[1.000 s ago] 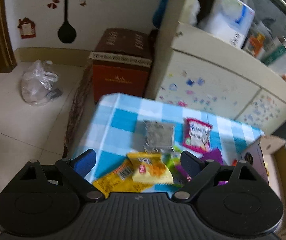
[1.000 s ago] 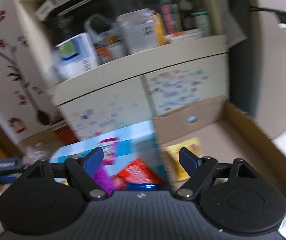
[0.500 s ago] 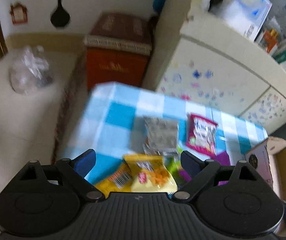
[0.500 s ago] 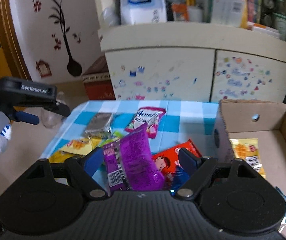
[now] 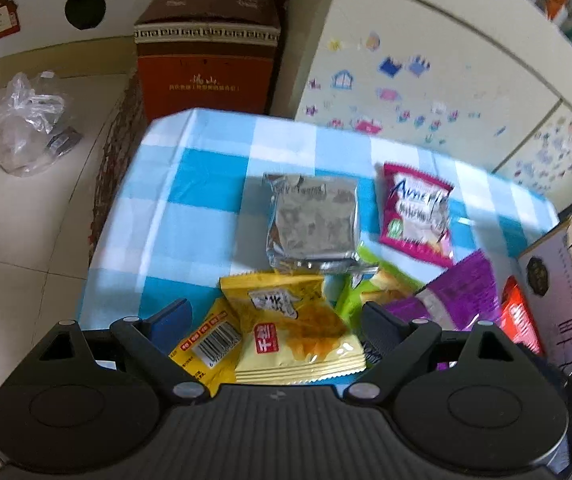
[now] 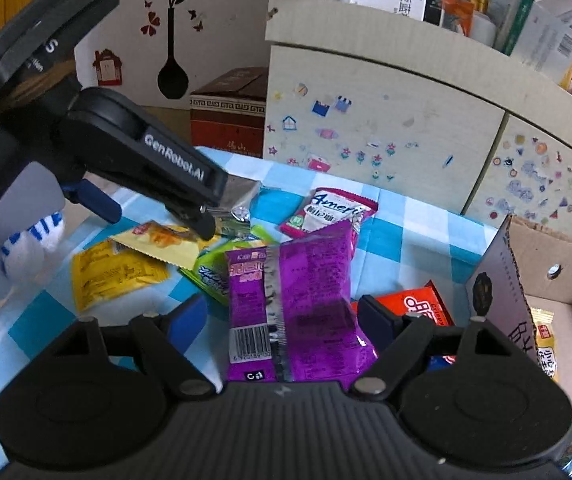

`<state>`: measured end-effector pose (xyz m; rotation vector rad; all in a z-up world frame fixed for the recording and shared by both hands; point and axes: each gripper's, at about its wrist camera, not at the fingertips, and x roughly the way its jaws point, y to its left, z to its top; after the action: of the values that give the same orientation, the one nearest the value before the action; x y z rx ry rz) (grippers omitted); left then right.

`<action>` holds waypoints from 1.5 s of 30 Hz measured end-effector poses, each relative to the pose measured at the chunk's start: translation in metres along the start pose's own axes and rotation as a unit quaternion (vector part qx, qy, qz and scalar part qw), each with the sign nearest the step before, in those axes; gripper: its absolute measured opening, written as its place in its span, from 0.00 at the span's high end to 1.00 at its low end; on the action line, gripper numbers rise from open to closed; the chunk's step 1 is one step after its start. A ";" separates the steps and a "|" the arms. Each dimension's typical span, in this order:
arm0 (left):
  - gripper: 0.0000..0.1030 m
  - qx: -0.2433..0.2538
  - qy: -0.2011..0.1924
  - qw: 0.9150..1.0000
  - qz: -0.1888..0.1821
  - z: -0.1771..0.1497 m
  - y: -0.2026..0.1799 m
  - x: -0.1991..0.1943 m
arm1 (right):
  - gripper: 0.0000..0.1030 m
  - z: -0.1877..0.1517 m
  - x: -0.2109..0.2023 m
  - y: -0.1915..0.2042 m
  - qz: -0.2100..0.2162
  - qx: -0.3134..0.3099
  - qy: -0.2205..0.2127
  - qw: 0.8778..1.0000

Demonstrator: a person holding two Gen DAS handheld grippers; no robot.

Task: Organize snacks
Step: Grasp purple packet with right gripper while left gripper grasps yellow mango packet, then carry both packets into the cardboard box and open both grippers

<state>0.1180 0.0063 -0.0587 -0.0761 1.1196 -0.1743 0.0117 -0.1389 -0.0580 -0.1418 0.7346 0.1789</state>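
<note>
The pink packet (image 5: pixel 415 216) ahead of the left gripper (image 5: pixel 274 320) reads "Ameri…"; the left gripper's arm, seen from the right wrist, carries "GenRobot.AI". The left gripper's jaws stand wide apart with a yellow packet (image 5: pixel 293 328) lying between them, not pressed by either finger; a silver packet (image 5: pixel 311 222) lies just beyond. The right gripper (image 6: pixel 282 320) is also spread, a purple packet (image 6: pixel 293 300) with a barcode between its fingers, untouched as far as shows. A cardboard box (image 6: pixel 557 276) sits to its right, holding another yellow packet.
</note>
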 end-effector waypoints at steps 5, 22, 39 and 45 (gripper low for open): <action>0.08 0.033 0.002 0.999 0.017 -0.005 -0.008 0.008 | 0.22 -0.001 0.008 -0.002 -0.008 0.019 0.009 1.000; 0.32 0.026 -0.016 1.000 -0.008 -0.007 -0.010 -0.004 | 0.43 0.004 0.001 -0.020 0.019 0.117 0.022 0.993; 0.32 0.028 -0.075 0.997 -0.002 -0.011 -0.014 -0.049 | 0.43 0.016 -0.020 -0.024 0.034 0.153 0.000 0.988; 0.32 0.037 -0.099 0.994 0.013 -0.013 -0.021 -0.065 | 0.43 0.021 -0.033 -0.025 0.032 0.156 -0.010 0.987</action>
<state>0.0766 -0.0023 -0.0036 -0.0126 0.9148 -0.1815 0.0068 -0.1631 -0.0193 0.1821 0.7385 0.1234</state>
